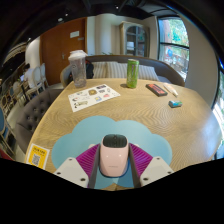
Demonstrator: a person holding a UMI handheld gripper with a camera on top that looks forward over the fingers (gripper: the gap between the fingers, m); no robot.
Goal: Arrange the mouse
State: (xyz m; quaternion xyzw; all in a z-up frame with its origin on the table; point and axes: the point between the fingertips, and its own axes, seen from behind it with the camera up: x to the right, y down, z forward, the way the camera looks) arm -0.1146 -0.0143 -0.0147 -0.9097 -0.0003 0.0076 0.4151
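Mouse [114, 157] gripped in claw [113, 163]

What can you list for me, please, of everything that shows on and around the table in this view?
mouse: one, white and pale pink, on the blue mat, between the fingers.
mouse mat: one, light blue, cloud-shaped, near end of the table.
table: one, round, light wood.
printed sheet: one, white, beyond the mat.
clear jar: one, transparent with a lid, far side, beside the sheet.
green bottle: one, green, far side.
red flat item: one, beyond the bottle's side; kind unclear.
small teal item: one, near the red one.
yellow card: one, at the table's edge beside the mat.
gripper: one, purple pads about the mouse; contact unclear.
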